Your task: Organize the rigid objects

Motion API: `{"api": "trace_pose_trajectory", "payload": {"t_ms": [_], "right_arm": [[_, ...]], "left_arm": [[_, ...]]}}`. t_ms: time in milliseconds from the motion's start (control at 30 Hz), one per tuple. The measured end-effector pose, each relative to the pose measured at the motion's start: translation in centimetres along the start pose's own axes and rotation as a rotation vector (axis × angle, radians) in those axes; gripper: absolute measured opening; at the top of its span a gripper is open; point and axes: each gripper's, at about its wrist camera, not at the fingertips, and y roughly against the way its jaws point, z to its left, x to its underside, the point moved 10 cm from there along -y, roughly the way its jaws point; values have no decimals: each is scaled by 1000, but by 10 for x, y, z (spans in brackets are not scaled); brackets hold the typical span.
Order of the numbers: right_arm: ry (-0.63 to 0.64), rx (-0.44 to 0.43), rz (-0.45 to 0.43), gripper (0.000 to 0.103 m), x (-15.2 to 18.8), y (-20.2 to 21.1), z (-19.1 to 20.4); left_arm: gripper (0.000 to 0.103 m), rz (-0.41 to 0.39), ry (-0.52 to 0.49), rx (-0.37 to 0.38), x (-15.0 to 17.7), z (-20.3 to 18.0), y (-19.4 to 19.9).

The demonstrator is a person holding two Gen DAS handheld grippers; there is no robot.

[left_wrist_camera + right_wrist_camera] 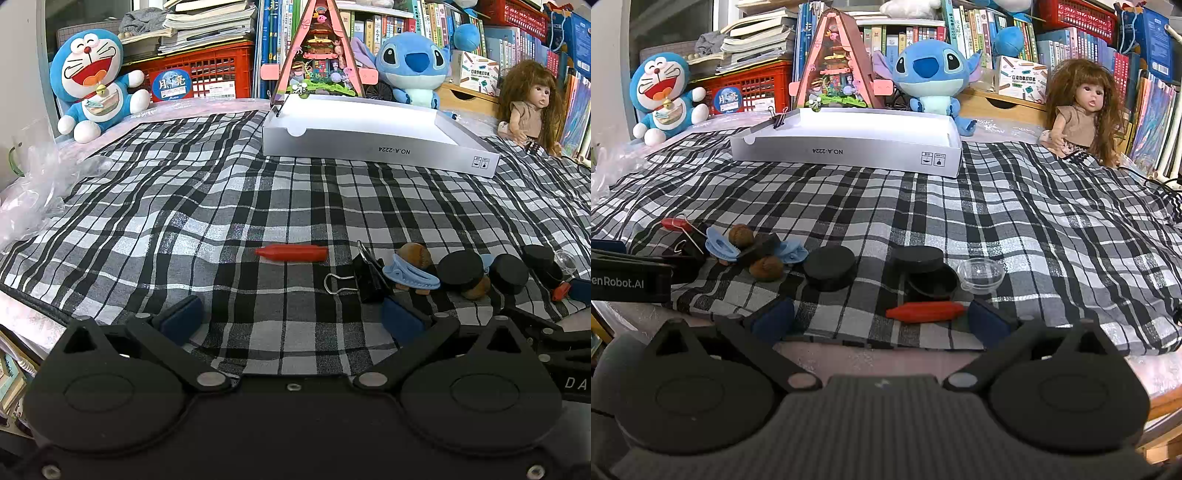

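Showing both grippers released and empty above a black-and-white plaid cloth [258, 192], the two wrist views cover one cluttered tabletop. The left gripper [291, 319] has its blue-padded fingers spread wide, with a red crayon-shaped piece [291, 252] lying on the cloth ahead of it and a black binder clip [365, 277] just to its right. Beside that clip lie a light blue plastic clip [410, 273], brown nut-like pieces [415, 253] and several black round lids [460, 267]. The right gripper [882, 319] is likewise spread, and a second red crayon-shaped piece [925, 311] lies between its fingers, close to the right one; whether it touches the pad cannot be told. Just beyond it stand an open black round container [932, 282] with a black lid [918, 258] behind it, a separate black disc [831, 272] to the left, and a clear plastic cup [980, 275] to the right. A shallow white box [849, 151] sits at the far side of the cloth, its front wall printed upside down with "NO.A-2224" and two small pictogram squares; a binder clip [779, 119] rests at its left rear corner. At the left edge of the right view, the other gripper's body reads "enRobot.AI". Behind the box sit a Doraemon plush [92, 85], a Stitch plush [413, 66], a long-haired doll [1082, 110], and a red crate [207, 74] bearing a round blue sticker marked "Moon" among rows of books.
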Motion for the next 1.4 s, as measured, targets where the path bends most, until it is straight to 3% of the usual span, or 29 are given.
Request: {"api": "trace_pose_trajectory", "payload": {"t_ms": [1400], "right_arm": [[10,23,-3,103,-1,3,3]], "left_arm": [[103,-7,-4,-13,1,3,-3]]}}
